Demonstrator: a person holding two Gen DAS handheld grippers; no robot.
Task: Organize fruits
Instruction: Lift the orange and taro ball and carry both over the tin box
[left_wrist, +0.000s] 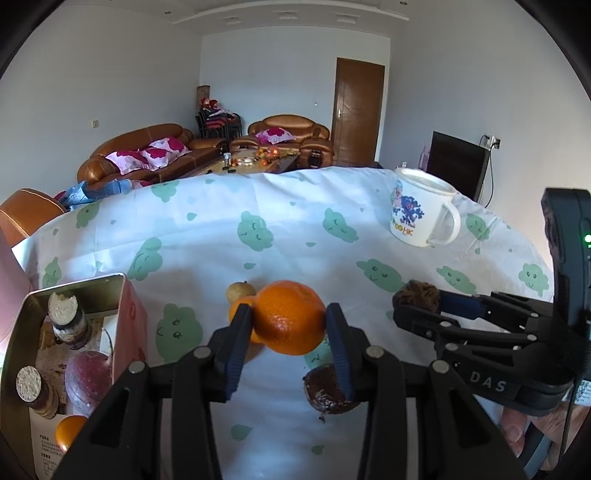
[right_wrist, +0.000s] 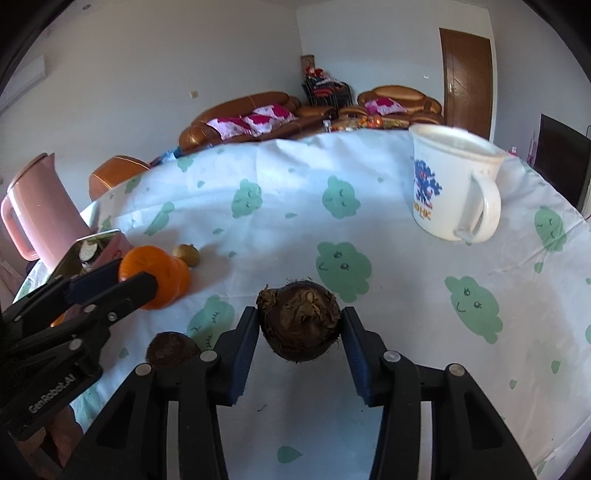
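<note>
Now | left hand-held gripper (left_wrist: 289, 325) clamps orange (left_wrist: 290, 321) | right hand-held gripper (right_wrist: 300, 325) clamps brown fruit (right_wrist: 300, 319) (husky)

The right gripper (right_wrist: 300, 325) clamps a brown, husky fruit (right_wrist: 299, 321) above the cloud-printed tablecloth (right_wrist: 406, 295), white mug (right_wrist: 450, 184) beyond.

left wrist view: close behind its own tongs, tilted down over the table (left_wrist: 207, 229), facing the sofa (left_wrist: 147, 155) | right wrist view: same close, downward aim, just beside | shared: mug (right_wrist: 448, 184), sofa, each other's tongs
</note>
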